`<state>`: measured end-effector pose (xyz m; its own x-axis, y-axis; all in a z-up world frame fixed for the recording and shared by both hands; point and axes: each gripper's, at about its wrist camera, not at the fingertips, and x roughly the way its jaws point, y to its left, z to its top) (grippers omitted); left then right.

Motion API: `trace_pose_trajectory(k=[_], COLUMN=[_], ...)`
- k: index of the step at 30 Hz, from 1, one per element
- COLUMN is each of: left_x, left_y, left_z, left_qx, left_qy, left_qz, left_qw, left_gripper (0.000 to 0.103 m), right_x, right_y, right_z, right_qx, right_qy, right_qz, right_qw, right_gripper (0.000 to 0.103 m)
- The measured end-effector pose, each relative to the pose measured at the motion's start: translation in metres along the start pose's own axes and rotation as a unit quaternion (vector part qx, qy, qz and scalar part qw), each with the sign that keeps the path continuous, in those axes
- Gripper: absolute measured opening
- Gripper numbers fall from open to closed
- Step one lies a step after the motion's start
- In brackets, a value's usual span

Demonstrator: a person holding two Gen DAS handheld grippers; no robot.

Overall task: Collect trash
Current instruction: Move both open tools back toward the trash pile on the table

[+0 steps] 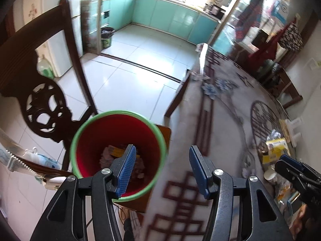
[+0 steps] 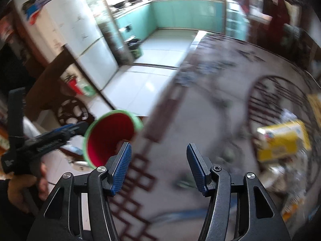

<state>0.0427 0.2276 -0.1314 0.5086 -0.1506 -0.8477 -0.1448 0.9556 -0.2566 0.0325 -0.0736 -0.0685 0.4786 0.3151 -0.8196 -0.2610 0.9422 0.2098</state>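
Trash on the desk [image 1: 220, 120]: a yellow carton [image 2: 280, 140], likely light and crushable; I would pinch its flat sides. Left claw [image 1: 162, 170] and right claw [image 2: 159, 167] both gape wide, empty, near the red bin [image 1: 118, 140].

Left gripper [image 1: 161, 161] at 6 o'clock, jaws spread wide, nothing between them. Red bin with green rim [image 1: 118, 154] at 7 o'clock, beside the table edge; crumpled scraps [image 1: 112, 154] inside. Yellow carton [image 1: 275, 147] on patterned tablecloth [image 1: 224, 108] at 4 o'clock. Right gripper [image 1: 289, 161] just below the carton; jaw state unclear.

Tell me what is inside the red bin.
The bin holds crumpled brownish scraps and a yellow piece at the bottom. The open left tongs cover part of that pile, so anything beneath cannot be seen.
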Motion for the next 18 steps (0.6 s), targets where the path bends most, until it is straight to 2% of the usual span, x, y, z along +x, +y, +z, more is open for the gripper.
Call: trace_pose_trajectory(k=[5,10,18], left_x=[0.007,0.015,0.025], left_y=[-0.057,-0.122,-0.211], left_z=[-0.009,-0.023,-0.043], left_qx=[0.038,0.084,0.145], left_qy=[0.008,0.022,0.040], left_qz=[-0.022,-0.046,-0.073], left_qw=[0.9990,0.9951,0.9859], left_gripper=[0.054,0.054,0.054], right_x=[-0.033,-0.060,-0.077], right_y=[-0.083,-0.165,-0.241], right_z=[-0.021,-0.059,-0.109], right_qx=[0.073,0.151,0.233], right_qy=[-0.013,-0.005,0.012], right_qz=[-0.061,-0.124,-0.140], right_qw=[0.995,0.981,0.962], right_gripper=[0.056,0.058,0.059])
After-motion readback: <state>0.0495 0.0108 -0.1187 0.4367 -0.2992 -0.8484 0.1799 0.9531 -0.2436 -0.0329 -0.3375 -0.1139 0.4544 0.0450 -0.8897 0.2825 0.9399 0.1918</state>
